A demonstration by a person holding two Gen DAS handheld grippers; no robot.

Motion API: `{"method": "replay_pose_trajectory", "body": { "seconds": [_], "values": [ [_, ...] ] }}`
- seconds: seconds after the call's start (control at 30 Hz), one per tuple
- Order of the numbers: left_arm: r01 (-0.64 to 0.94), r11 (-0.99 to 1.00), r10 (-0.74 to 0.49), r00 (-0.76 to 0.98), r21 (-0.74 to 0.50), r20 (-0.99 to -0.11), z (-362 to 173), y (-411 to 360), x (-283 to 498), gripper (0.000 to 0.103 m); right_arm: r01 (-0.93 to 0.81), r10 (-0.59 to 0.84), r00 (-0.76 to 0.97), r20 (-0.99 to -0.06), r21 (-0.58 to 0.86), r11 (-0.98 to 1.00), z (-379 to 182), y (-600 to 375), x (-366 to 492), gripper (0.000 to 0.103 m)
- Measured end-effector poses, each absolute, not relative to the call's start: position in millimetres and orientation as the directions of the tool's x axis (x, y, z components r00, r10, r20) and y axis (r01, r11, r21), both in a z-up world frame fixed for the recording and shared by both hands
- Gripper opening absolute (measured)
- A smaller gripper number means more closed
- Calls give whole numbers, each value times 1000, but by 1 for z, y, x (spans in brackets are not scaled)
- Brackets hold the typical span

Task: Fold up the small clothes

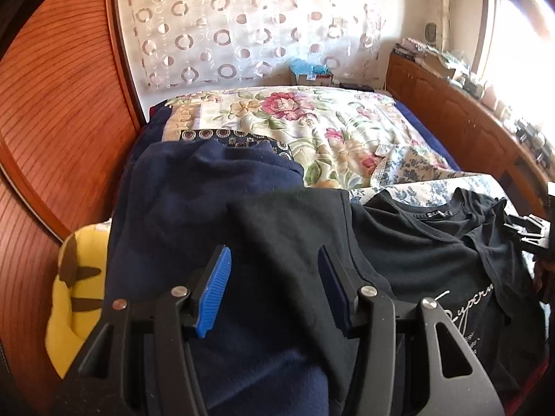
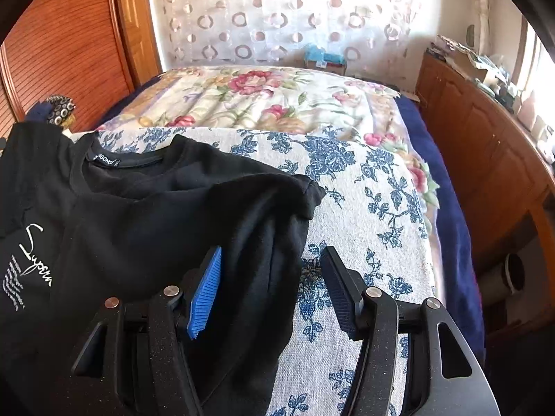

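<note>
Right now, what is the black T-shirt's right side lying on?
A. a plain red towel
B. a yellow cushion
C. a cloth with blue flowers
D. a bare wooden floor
C: in the right wrist view the black T-shirt lies on the pale cloth with blue flowers, which shows bare beside the shirt's edge and under the open right gripper.

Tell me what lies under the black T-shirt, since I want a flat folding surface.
Under the black T-shirt shows a blue-flowered cloth on its right, and a navy garment on its left. What lies beneath its middle is covered.
</note>
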State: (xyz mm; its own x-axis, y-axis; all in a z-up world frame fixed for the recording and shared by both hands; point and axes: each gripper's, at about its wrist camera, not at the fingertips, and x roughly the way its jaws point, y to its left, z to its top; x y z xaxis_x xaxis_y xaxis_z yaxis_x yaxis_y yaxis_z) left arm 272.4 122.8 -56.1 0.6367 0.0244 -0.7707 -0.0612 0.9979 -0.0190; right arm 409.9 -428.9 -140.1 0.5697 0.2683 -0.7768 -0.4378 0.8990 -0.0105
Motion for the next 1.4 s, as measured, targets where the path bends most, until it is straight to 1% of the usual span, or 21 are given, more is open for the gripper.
{"method": "replay_pose_trajectory", "body": {
  "seconds": [0.17,0.2,0.23,0.27,0.3,0.33,0.4,0.43,0.5,0.63,0.73,0.9,1.03,1.07,1.13,1.17,1.27,1.33,1.4],
  "values": [
    [-67,997,8,618,-43,-786,-58,131,284,51,-436,268,571,-776,-11,900,-140,-429,410,61],
    [-67,996,-4,611,-57,-791,-59,132,287,46,-437,268,570,-776,-10,900,-140,-429,410,62],
    [-64,995,-19,605,-72,-796,-61,133,289,39,-437,268,571,-776,-11,900,-140,-429,410,62],
    [-61,994,-33,598,-86,-801,-63,135,291,38,-437,267,571,-776,-11,900,-140,-429,410,62],
    [-59,994,-39,598,-92,-800,-63,135,291,34,-437,267,571,-776,-12,899,-140,-429,410,62],
    [-55,994,-39,600,-91,-799,-63,135,291,27,-437,267,571,-776,-12,899,-140,-429,410,62],
    [-57,995,-28,613,-79,-790,-61,135,291,23,-437,268,571,-776,-12,899,-139,-429,410,62],
    [-50,995,-37,622,-87,-782,-59,135,291,14,-437,268,571,-776,-11,899,-139,-429,411,62],
    [-33,996,-44,635,-84,-771,-55,133,292,2,-438,268,570,-777,-11,899,-140,-429,410,62],
    [22,999,-45,649,-40,-760,-46,116,289,1,-437,267,570,-777,-12,899,-139,-429,411,63],
    [54,998,-53,691,-22,-721,-32,101,278,1,-437,267,570,-777,-12,899,-139,-429,411,63],
    [116,992,-121,735,-52,-667,-12,84,254,1,-435,271,573,-774,-7,900,-140,-430,411,63],
    [162,983,-179,736,-86,-653,-9,74,237,1,-428,290,551,-782,33,903,-140,-429,429,62],
    [175,979,-200,738,-104,-645,-10,72,232,1,-425,288,547,-786,35,905,-140,-428,435,60],
    [218,964,-262,716,-149,-647,-17,65,221,1,-413,273,554,-786,25,910,-140,-425,442,52],
    [217,966,-257,715,-142,-651,-20,60,217,1,-411,270,556,-786,23,911,-140,-423,444,44],
    [231,960,-277,707,-158,-651,-26,52,197,1,-457,295,546,-785,17,890,-138,-412,443,11],
    [238,957,-289,707,-168,-646,-26,50,182,1,-480,295,575,-763,-22,877,-130,-402,430,10],
    [236,955,-296,712,-180,-637,-23,52,166,1,-505,336,603,-724,-20,863,-116,-397,411,9]
  ]
}}
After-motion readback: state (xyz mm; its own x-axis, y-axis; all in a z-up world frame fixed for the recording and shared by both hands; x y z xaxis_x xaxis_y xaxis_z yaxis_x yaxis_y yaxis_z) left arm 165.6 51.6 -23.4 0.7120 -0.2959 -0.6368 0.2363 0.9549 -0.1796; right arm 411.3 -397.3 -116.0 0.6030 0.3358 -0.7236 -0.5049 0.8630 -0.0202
